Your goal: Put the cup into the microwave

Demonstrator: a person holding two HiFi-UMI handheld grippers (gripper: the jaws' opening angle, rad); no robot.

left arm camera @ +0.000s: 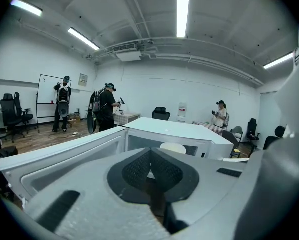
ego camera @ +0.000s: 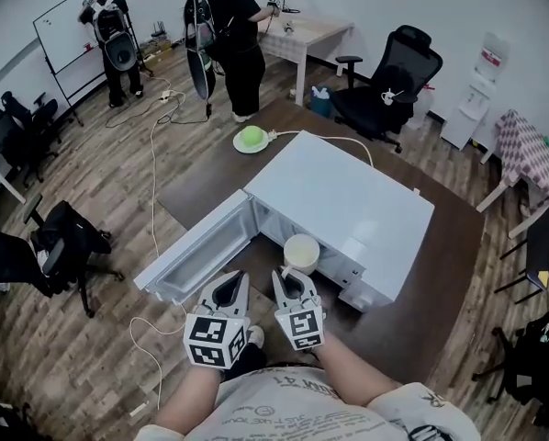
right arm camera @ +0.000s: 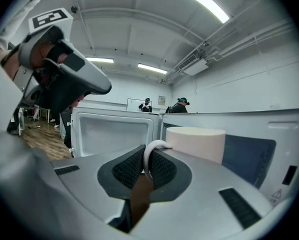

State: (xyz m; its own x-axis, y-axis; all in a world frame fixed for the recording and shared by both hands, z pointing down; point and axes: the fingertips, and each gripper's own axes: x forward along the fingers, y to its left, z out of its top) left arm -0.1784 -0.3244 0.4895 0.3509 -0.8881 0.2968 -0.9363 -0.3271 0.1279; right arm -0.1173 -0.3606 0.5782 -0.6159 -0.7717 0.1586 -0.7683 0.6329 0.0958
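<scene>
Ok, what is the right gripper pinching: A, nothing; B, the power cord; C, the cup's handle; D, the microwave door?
C: the right gripper view shows the right gripper with its jaws closed on the white loop handle of the cup.

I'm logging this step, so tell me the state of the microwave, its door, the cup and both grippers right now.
microwave: open, cavity exposed.
microwave door: swung wide open toward the person's left.
cup: upright at the microwave's opening, held by its handle.
right gripper: shut on the cup's handle.
left gripper: shut, nothing between its jaws.
</scene>
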